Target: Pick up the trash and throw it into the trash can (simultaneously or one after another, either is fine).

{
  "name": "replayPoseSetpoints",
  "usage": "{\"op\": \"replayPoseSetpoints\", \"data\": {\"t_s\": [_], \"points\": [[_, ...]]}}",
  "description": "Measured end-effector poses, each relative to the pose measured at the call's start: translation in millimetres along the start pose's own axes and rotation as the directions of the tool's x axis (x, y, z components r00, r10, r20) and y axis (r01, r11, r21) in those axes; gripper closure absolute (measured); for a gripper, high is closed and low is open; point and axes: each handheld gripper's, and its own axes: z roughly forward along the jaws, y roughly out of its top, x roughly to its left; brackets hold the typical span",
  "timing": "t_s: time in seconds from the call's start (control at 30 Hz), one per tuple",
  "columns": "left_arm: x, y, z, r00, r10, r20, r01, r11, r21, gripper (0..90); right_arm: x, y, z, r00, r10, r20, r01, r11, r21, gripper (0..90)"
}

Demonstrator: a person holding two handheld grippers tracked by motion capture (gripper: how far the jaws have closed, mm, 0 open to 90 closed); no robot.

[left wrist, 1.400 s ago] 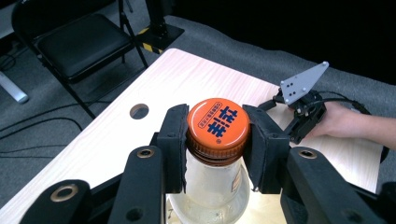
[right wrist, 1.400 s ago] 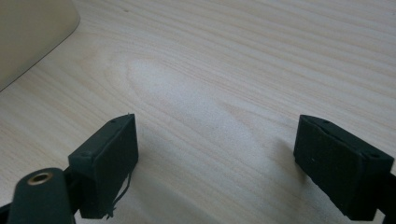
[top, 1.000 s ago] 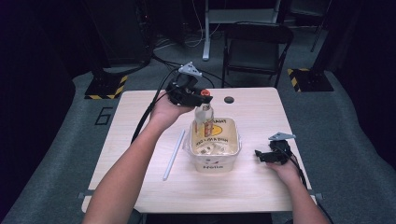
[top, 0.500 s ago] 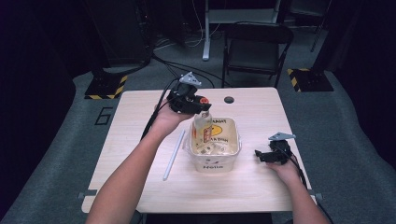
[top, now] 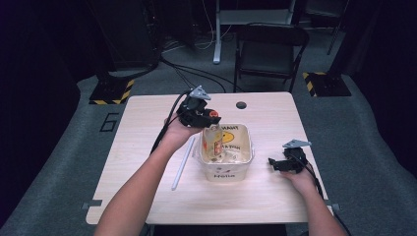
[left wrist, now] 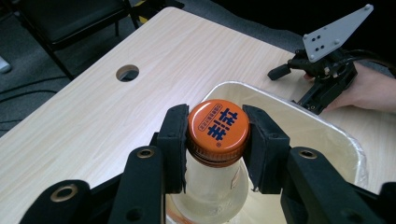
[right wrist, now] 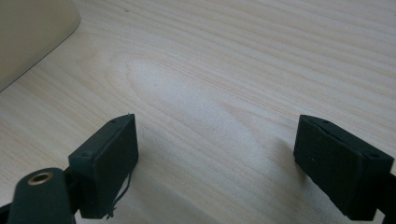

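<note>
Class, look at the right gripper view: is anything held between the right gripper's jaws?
No. The right gripper has its jaws wide apart, with bare wooden table between them.

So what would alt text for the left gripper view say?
Two black jaws of the left gripper clamp the orange cap of a pale bottle over a white tub on a wooden table.

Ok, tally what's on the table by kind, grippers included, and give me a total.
Grippers: 2, left gripper and right gripper
Bottles: 1, orange-capped bottle
Tubs: 1, white tub
Sticks: 1, pale stick
Total: 5
</note>
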Motion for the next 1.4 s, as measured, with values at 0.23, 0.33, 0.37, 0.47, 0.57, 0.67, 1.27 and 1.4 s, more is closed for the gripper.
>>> {"op": "replayPoseSetpoints", "data": {"t_s": [0.23,0.33,0.37,0.47,0.57,0.67,1.27,1.4], "points": [[3.1,-11.1,8.6,0.9998,-0.022,-0.001,0.022,0.9998,0.001,62.8,-0.1,0.0,0.1,1.0000,-0.001,-0.001,0.001,1.0000,0.000,12.9],[5.0,-15.9,12.6,0.9997,-0.026,-0.001,0.026,0.9996,0.008,62.7,-0.1,0.0,0.0,1.0000,-0.001,-0.001,0.001,1.0000,0.000,13.0],[5.2,-17.6,14.0,0.9995,-0.033,0.000,0.033,0.9994,0.009,62.7,-0.1,0.0,0.1,1.0000,0.000,-0.001,0.000,1.0000,0.000,13.0],[5.9,-22.9,17.7,0.9994,-0.036,-0.002,0.036,0.9993,0.009,62.7,-0.1,0.1,0.1,1.0000,-0.001,-0.001,0.001,1.0000,0.000,13.0],[6.0,-26.5,20.1,0.9991,-0.042,0.002,0.042,0.9991,0.000,62.7,-0.1,0.1,0.0,1.0000,-0.001,-0.001,0.001,1.0000,0.000,13.0],[5.4,-27.5,20.4,0.9990,-0.044,0.000,0.044,0.9990,-0.008,62.7,-0.1,0.0,0.1,1.0000,-0.001,-0.001,0.001,1.0000,0.000,13.0],[4.4,-33.7,18.8,0.9980,-0.064,0.001,0.064,0.9968,-0.049,48.8,-0.1,0.0,0.0,1.0000,-0.001,-0.002,0.001,1.0000,0.000,13.0],[2.1,-33.8,13.7,0.9980,-0.062,-0.009,0.061,0.9958,-0.068,45.8,-0.1,0.0,0.0,1.0000,-0.001,-0.002,0.001,1.0000,0.000,12.9]]}}
